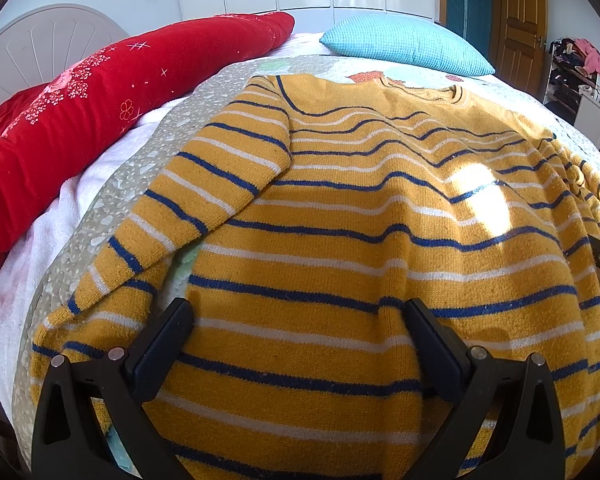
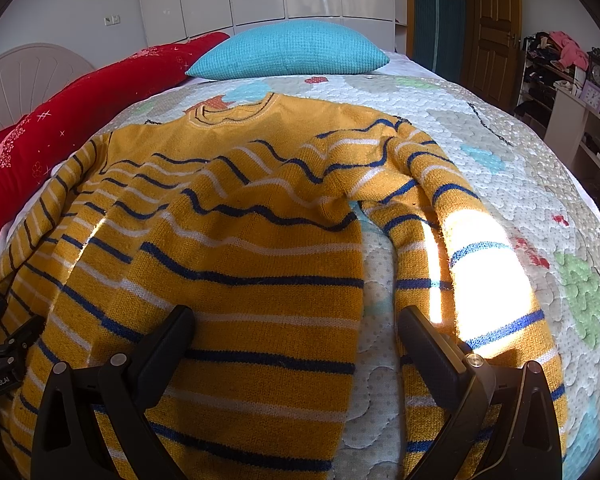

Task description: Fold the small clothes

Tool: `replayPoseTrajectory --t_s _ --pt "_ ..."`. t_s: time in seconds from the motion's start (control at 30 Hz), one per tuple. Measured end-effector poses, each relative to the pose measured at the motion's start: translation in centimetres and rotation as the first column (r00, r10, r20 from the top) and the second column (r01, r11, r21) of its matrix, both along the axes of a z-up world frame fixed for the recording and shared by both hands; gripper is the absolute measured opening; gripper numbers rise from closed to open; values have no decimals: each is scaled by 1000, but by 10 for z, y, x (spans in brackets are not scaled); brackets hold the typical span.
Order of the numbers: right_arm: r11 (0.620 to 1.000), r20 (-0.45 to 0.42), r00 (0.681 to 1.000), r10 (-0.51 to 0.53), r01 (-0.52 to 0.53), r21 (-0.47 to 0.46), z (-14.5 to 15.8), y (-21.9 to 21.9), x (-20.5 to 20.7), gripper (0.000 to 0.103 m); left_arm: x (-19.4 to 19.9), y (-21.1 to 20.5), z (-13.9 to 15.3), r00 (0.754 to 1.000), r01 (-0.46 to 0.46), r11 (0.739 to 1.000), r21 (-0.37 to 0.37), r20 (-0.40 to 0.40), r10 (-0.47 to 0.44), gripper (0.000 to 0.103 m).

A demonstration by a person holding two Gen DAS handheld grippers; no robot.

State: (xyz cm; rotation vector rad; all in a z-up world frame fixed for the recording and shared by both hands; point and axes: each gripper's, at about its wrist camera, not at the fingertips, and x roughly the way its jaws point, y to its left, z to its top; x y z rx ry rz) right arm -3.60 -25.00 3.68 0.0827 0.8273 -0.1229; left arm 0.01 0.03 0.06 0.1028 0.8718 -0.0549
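Note:
A small mustard-yellow sweater with blue and white stripes [image 1: 340, 200] lies spread flat on the bed, collar away from me. Its left sleeve [image 1: 188, 200] lies down along the body. My left gripper [image 1: 298, 320] is open just above the sweater's lower body, holding nothing. In the right wrist view the sweater [image 2: 240, 248] fills the middle, and its right sleeve [image 2: 460, 248] curves down beside the body. My right gripper [image 2: 296, 320] is open over the lower right edge of the body and the gap beside the sleeve, holding nothing.
The sweater lies on a quilted patterned bedspread [image 2: 500, 140]. A red blanket [image 1: 60, 120] lies along the left. A blue pillow [image 1: 404, 46] sits at the bed's far end. A wooden door [image 2: 492, 20] and cluttered shelves [image 2: 560, 68] are at the right.

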Motion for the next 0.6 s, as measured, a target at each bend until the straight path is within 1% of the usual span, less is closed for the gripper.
replayPoseTrajectory --t_s 0.2,0.27,0.3,0.37,0.43,0.53,0.6 --pt "1000 0 1000 0 0 0 0 -2 0 103 -2 1 5 1000 8 1000 -19 12 -7 103" --pt "1000 0 1000 0 0 -1 0 -3 0 103 -2 1 4 1000 8 1000 -16 10 -8 103" --pt "1000 0 1000 -1 1 -1 -1 -3 1 103 -3 1 5 1000 9 1000 16 -4 -9 103" --pt "1000 -1 1000 -1 1 -2 -1 -3 2 103 -2 2 5 1000 12 1000 11 -2 -12 103" --pt "1000 -1 1000 -1 1 -2 -1 -4 2 103 -3 4 6 1000 16 1000 -16 -12 -17 103" --pt "1000 -1 1000 -1 1 -2 -1 -3 2 103 -3 12 11 998 32 996 -81 -49 -36 102" --pt "1000 -1 1000 -2 2 -3 -2 -3 3 103 -8 21 20 997 37 992 -123 -60 -44 90"
